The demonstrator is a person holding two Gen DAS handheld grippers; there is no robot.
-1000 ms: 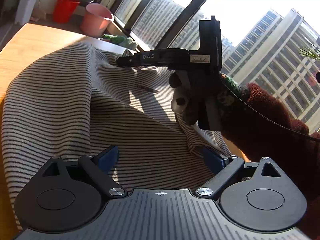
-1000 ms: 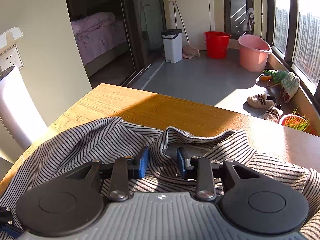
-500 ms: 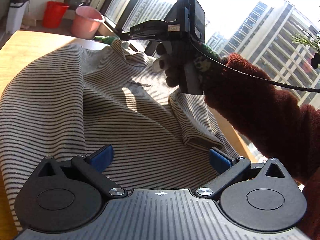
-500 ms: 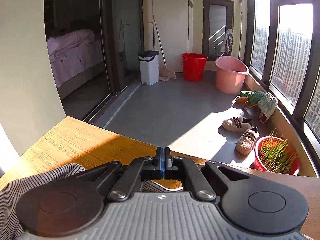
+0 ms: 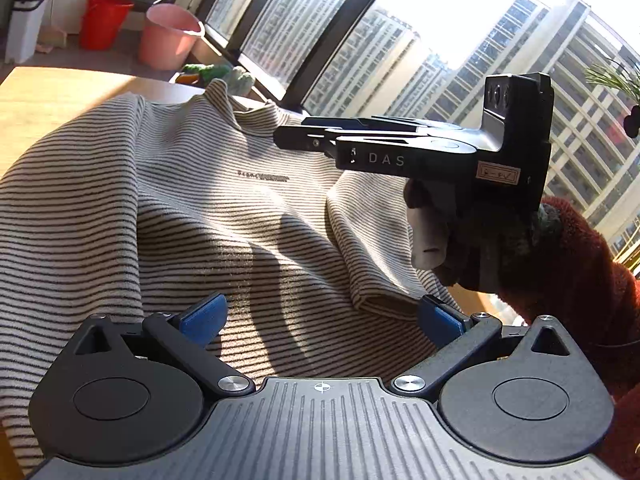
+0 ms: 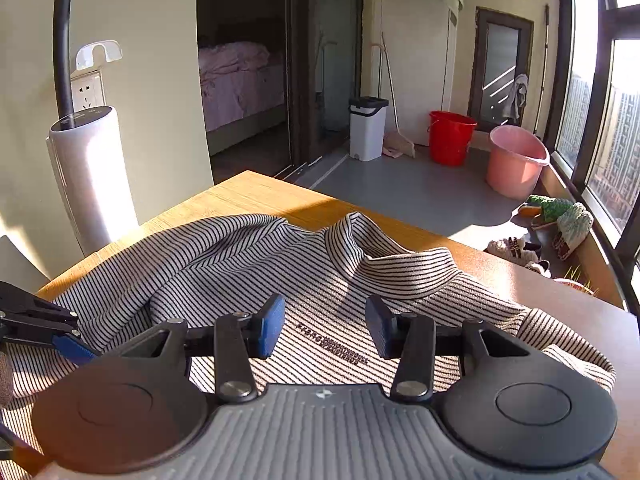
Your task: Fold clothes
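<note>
A black-and-white striped shirt [image 5: 168, 208] lies front up on the wooden table [image 5: 48, 96], its collar at the far edge and small printed text on the chest. It also fills the right wrist view [image 6: 320, 280]. My left gripper [image 5: 320, 316] is open and empty, low over the shirt's lower part, near a folded sleeve [image 5: 360, 240]. My right gripper [image 6: 324, 326] is open and empty above the chest print. It shows in the left wrist view [image 5: 296, 136], hovering over the shirt's right shoulder. The left gripper's fingers [image 6: 36, 320] appear at the left edge of the right wrist view.
The table's far edge [image 6: 280, 188] runs just behind the collar. A white cylindrical appliance [image 6: 88, 172] stands left of the table. On the floor beyond are a white bin [image 6: 367, 128], red bucket [image 6: 451, 136], pink bucket [image 6: 516, 160] and slippers [image 6: 560, 216].
My right gripper was shut on the collar and lifted it, then opened and let it go, dropping back to hover over the chest. The shirt now lies flatter. My left gripper stayed open.
</note>
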